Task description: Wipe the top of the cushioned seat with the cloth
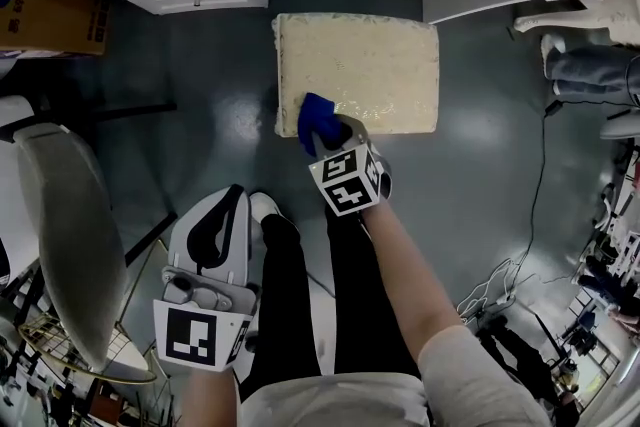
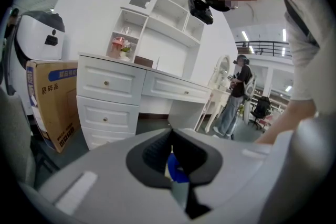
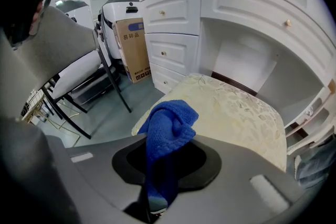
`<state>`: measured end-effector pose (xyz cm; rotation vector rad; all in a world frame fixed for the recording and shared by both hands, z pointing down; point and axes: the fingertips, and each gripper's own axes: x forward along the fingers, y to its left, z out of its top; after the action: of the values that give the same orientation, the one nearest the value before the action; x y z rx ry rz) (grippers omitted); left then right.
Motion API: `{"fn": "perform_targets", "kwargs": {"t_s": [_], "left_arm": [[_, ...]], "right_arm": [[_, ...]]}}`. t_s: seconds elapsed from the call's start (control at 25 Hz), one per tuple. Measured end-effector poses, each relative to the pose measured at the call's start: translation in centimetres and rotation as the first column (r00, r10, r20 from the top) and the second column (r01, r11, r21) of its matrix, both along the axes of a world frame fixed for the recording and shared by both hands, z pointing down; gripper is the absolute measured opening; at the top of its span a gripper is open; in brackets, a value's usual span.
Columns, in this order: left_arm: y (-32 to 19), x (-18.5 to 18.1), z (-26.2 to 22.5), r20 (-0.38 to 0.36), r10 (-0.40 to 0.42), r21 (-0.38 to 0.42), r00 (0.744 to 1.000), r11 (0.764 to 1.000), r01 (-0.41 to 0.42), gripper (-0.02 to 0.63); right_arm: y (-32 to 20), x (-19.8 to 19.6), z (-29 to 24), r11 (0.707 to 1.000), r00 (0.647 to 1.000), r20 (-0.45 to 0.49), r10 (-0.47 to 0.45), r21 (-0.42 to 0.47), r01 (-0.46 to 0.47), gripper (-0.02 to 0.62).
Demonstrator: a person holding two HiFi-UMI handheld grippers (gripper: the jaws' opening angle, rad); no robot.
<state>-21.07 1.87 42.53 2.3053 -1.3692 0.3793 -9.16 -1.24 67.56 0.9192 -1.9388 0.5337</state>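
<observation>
Nearest us, our left gripper [image 1: 234, 203] hangs empty with its 2 jaws together, while our right gripper [image 3: 157, 168] clamps the blue terry cloth [image 3: 169, 126], its length pointing away over the near-left corner of the cream rectangular cushioned seat [image 1: 380, 65], lying crosswise.

One cushioned seat [image 1: 372, 65], one blue cloth [image 1: 313, 115], one cardboard box [image 1: 45, 7], two grippers: left gripper [image 1: 237, 202] and right gripper [image 1: 328, 133].
</observation>
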Motion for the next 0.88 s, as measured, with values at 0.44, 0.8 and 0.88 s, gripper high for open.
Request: {"fn": "perform_targets", "kwargs": {"t_s": [0.44, 0.8, 0.88], "left_arm": [[0.7, -3.0, 0.1, -0.002, -0.039, 0.001, 0.999, 0.999, 0.039, -0.002], [1.4, -3.7, -0.5, 0.006, -0.053, 0.012, 0.999, 0.999, 0.053, 0.0], [1.4, -3.5, -0.8, 0.004, -0.049, 0.013, 0.999, 0.999, 0.049, -0.002]], "right_arm": [[0.0, -3.8, 0.3, 0.999, 0.999, 0.004, -0.033, -0.001, 0.033, 0.089], [0.1, -3.8, -0.3, 1.0, 0.999, 0.039, 0.006, -0.023, -0.005, 0.089], [0.3, -3.8, -0.8, 1.0, 0.999, 0.046, 0.011, -0.022, -0.01, 0.089]]}}
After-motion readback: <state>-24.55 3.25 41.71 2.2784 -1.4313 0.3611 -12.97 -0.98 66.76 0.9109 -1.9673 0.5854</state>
